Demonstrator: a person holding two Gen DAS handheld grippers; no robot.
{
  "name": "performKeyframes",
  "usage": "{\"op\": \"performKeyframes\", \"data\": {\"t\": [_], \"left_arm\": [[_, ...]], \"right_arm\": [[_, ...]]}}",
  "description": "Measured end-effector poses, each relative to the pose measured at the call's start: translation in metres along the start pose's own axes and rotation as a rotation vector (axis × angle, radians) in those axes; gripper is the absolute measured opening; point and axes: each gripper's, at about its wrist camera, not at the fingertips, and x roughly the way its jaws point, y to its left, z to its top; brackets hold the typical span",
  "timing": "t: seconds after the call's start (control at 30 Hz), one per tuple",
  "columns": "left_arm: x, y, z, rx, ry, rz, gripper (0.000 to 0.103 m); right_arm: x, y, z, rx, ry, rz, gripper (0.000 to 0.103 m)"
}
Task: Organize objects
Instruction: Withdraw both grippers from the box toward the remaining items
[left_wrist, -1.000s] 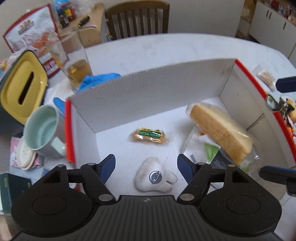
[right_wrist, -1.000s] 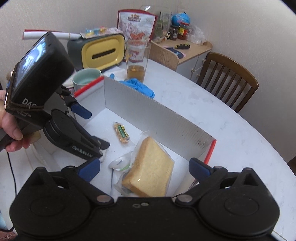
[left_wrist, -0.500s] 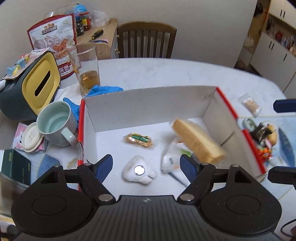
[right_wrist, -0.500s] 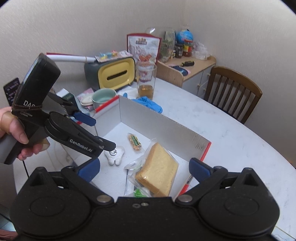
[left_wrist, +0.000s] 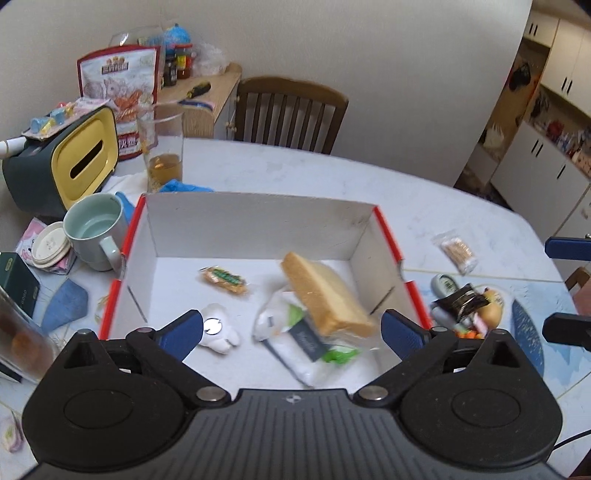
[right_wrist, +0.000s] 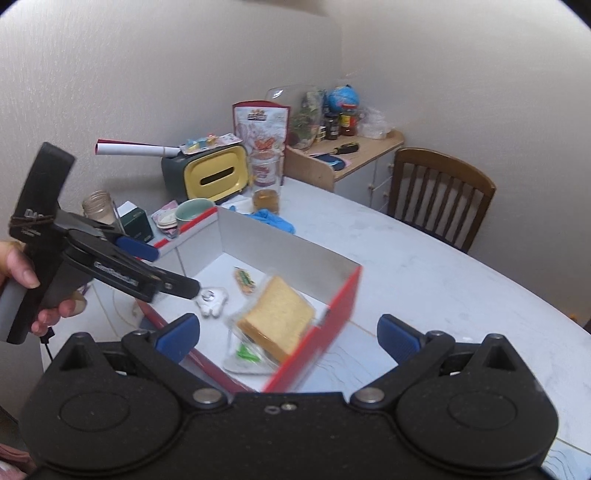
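A white cardboard box with red edges (left_wrist: 255, 221) (right_wrist: 288, 251) stands on the table. In it lie a bagged slice of bread (left_wrist: 325, 295) (right_wrist: 277, 314), a small wrapped snack (left_wrist: 223, 278) (right_wrist: 244, 280), a white tooth-shaped plush with a metal disc (left_wrist: 218, 330) (right_wrist: 211, 300) and a clear packet with green print (left_wrist: 310, 347). My left gripper (left_wrist: 291, 328) (right_wrist: 159, 269) is open and empty, above the box's near edge. My right gripper (right_wrist: 288, 336) is open and empty, above the box's right corner; its fingers (left_wrist: 569, 249) show at the right edge.
Left of the box stand a green mug (left_wrist: 94, 230), a yellow-faced tissue holder (left_wrist: 62, 166), a glass of amber drink (left_wrist: 162, 147) and a snack bag (left_wrist: 118, 88). Blue gloves (left_wrist: 184, 186) lie behind the box. Small packets and bottles (left_wrist: 461, 302) lie to its right. A chair (left_wrist: 291, 114) stands behind.
Both grippers have pulled up and back from the box, so it looks smaller. The plush, snack and bread stay in the box. Both grippers stay open.
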Motion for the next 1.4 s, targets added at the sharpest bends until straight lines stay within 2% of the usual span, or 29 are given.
{"op": "performKeyframes", "data": {"t": [0.33, 0.47, 0.67, 0.83, 0.93, 1.03, 1.23, 1.3, 1.4], "left_arm": [[-0.008, -0.061, -0.023, -0.003, -0.087, -0.013, 0.103], [-0.001, -0.094, -0.033, 0.054, -0.111, 0.009, 0.103], [0.02, -0.142, -0.047, 0.156, -0.094, -0.017, 0.103], [0.048, -0.18, -0.067, 0.245, -0.051, -0.02, 0.103], [0.061, -0.202, -0.079, 0.33, -0.092, 0.087, 0.103], [0.07, -0.216, -0.088, 0.403, -0.123, 0.139, 0.103], [0.071, -0.228, -0.094, 0.38, -0.172, 0.201, 0.103], [0.07, -0.235, -0.098, 0.394, -0.19, 0.194, 0.103], [0.071, -0.249, -0.107, 0.419, -0.183, 0.13, 0.103]], "right_arm": [[-0.035, -0.054, -0.048, 0.038, -0.004, -0.068, 0.103], [-0.044, -0.081, -0.069, 0.085, 0.013, -0.102, 0.103], [-0.054, -0.119, -0.102, 0.14, 0.044, -0.154, 0.103], [-0.049, -0.147, -0.123, 0.186, 0.076, -0.187, 0.103], [-0.044, -0.161, -0.133, 0.201, 0.092, -0.199, 0.102], [-0.036, -0.172, -0.14, 0.192, 0.112, -0.216, 0.102], [-0.019, -0.185, -0.144, 0.172, 0.144, -0.205, 0.102], [-0.012, -0.189, -0.144, 0.176, 0.154, -0.192, 0.102], [0.0, -0.194, -0.144, 0.191, 0.174, -0.176, 0.102]]}}
